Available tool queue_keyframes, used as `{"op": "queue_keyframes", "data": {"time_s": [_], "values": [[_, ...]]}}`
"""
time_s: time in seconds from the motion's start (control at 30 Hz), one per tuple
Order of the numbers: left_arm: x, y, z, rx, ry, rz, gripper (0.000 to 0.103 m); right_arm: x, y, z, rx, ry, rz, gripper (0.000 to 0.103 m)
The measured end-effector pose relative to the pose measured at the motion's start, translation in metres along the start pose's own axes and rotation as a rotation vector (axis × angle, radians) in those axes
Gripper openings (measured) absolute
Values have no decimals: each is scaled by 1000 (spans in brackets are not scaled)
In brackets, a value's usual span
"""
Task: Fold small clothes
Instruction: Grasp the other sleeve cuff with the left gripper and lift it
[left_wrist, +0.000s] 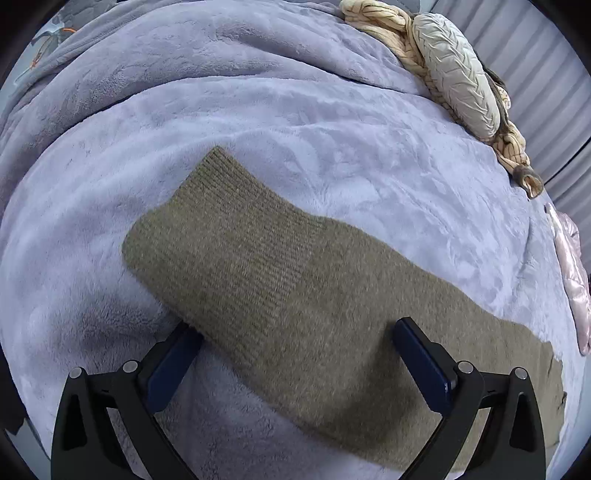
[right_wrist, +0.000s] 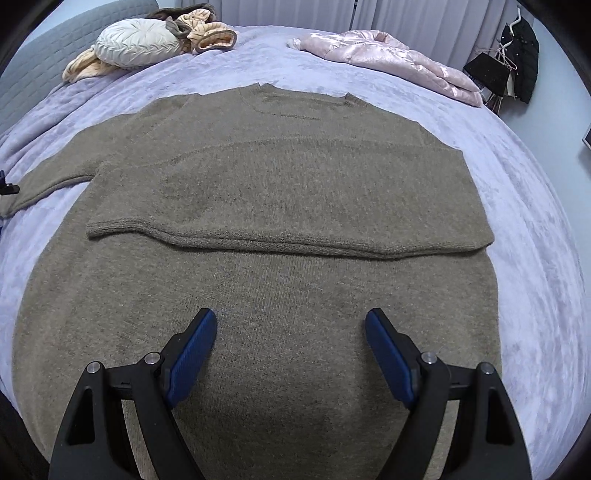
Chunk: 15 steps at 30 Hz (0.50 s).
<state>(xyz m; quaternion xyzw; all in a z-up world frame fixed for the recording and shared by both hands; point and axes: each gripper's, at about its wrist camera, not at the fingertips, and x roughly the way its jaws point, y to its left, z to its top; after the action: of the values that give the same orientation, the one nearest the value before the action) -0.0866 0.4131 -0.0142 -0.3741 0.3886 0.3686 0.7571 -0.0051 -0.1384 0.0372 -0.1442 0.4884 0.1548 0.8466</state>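
- Lavender fleece blanket (left_wrist: 295, 110) covers the bed; a round cushion (left_wrist: 456, 70) lies far off. Left tongs (left_wrist: 295, 332) gape, released, astride the sweater's (left_wrist: 295, 295) sleeve.
- Curtains (right_wrist: 295, 11) back the bed; a pink jacket (right_wrist: 388, 55) lies beyond. Right tongs (right_wrist: 290, 325) hang released above the sweater, one sleeve folded across.

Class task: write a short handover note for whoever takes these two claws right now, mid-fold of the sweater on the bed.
Left claw: open, empty, over the cuff of the left sleeve, which lies stretched out on the blanket.
Right claw: open, empty, over the lower sweater.
Done: the right sleeve is folded across the body.
Left: fold the left sleeve in, then fold the body.
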Motion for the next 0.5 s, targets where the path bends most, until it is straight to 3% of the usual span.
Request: {"op": "queue_keyframes", "data": {"time_s": [0.1,0.13,0.17,0.2,0.27,0.5], "values": [[-2,5,7,-40,-10,-26,100,2,0,0,4,6,-3,85],[-5,6,8,-45,-21,-35,90,2,1,0,5,7,-4,85],[-11,7,8,-42,-41,-36,46,3,1,0,6,9,-5,85],[-13,10,9,-39,-31,-69,14,2,1,0,7,10,-6,85],[-12,14,12,-69,2,-151,12,2,3,1,7,11,-9,85],[-30,20,14,-121,-40,-269,12,4,7,8,8,12,-18,85]]}}
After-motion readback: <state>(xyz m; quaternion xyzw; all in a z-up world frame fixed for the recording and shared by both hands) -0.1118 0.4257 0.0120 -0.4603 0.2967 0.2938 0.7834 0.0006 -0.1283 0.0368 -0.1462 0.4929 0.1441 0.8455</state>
